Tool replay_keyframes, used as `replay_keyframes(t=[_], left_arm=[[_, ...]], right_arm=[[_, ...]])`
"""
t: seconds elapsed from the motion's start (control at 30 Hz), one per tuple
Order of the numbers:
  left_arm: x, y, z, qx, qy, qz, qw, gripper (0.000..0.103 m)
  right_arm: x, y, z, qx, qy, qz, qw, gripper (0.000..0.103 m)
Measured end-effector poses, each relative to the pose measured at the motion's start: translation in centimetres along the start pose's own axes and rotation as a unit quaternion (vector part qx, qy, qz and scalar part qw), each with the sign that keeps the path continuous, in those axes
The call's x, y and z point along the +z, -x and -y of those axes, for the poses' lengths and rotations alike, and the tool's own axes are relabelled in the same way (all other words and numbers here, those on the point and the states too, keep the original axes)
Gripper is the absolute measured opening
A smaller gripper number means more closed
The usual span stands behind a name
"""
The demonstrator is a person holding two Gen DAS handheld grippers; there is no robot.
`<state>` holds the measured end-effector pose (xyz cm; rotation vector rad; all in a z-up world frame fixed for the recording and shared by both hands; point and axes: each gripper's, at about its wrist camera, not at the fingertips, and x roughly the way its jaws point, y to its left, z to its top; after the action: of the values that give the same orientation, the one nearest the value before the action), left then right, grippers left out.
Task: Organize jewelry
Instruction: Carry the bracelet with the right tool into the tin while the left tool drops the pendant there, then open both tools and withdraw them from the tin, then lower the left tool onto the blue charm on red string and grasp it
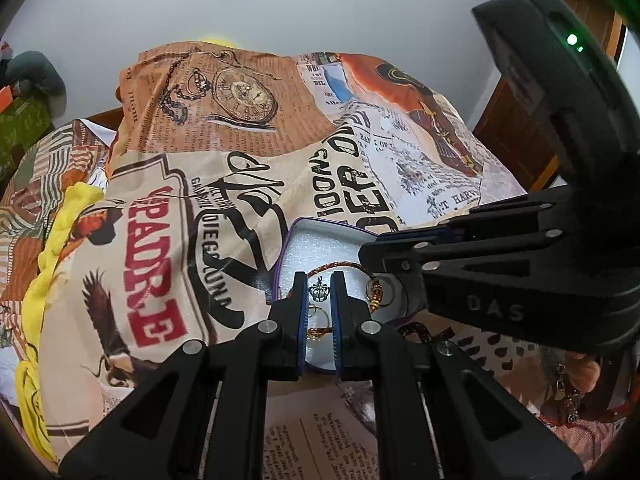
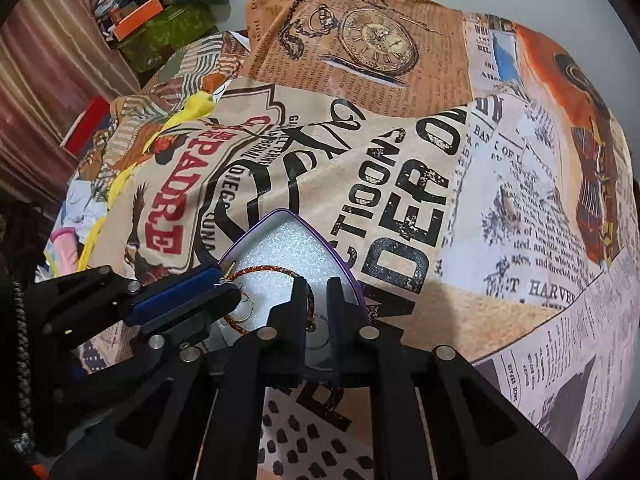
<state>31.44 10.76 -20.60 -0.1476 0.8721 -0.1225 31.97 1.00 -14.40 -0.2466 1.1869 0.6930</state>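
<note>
Item: jewelry box [image 1: 320,236], small, rounded-triangular, purple rim, lined with white sparkly foam. It lies open on a bed covered by a newspaper-print spread [image 1: 208,184], near its front edge, lid off, presumably so pieces can be laid in or taken out from above.

Contents: one braided cord bracelet [image 2: 280,269], red and gold, curving across the foam; a gold bead end [image 1: 376,294] toward the right; thin gold hoop earrings [image 2: 248,307] near the left corner; a small dark crown-shaped charm [image 1: 319,292].

Left gripper [image 1: 319,280]: poised over the near-left part of the box. Its blue-padded jaws stand in a narrow gap, the crown charm showing between their tips. Whether the pads pinch the charm or only frame it cannot be told; nothing looks lifted.

Right gripper [image 2: 316,292]: angled steeply down over the right of the box, jaws likewise narrowly set, the cord passing by the left finger. No grip is visible.

Both tools converge on the box, probably to sort pieces inside it.

Nearby: yellow cloth [image 1: 60,240] at the far left of the bed; further beaded jewelry [image 1: 568,396] at the near right, indistinct.
</note>
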Motion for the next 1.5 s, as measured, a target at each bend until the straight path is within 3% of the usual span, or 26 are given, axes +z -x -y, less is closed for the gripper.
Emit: replay_keyframes(t=[0.4, 0.5, 0.6, 0.83, 1.23, 1.5], left_arm=[[0.5, 0.7, 1.8, 0.004, -0.023, -0.003, 0.9997, 0.01], [0.4, 1.6, 1.9, 0.011, -0.024, 0.0, 0.9997, 0.011], [0.3, 3.0, 2.0, 0.017, -0.022, 0.008, 0.9996, 0.021], [-0.2, 7.0, 1.8, 0.035, -0.008, 0.03, 0.9989, 0.037], [-2.3, 14.4, 5.0, 0.058, -0.048, 0.078, 0.9941, 0.044], [-5.0, 15.9, 7.9, 0.035, -0.063, 0.083, 0.994, 0.049]], right_arm=[[-0.6, 2.7, 0.5, 0.001, -0.003, 0.027, 1.0, 0.011], [-0.8, 3.5, 0.2, -0.01, 0.005, 0.036, 0.999, 0.02], [-1.2, 4.5, -0.2, -0.018, 0.01, 0.05, 0.999, 0.032], [-2.7, 7.7, -1.3, -0.029, 0.016, 0.082, 0.996, 0.032], [-6.9, 13.6, -2.6, -0.057, 0.034, 0.139, 0.988, 0.032], [-11.5, 15.4, -2.6, -0.075, 0.029, 0.156, 0.984, 0.033]])
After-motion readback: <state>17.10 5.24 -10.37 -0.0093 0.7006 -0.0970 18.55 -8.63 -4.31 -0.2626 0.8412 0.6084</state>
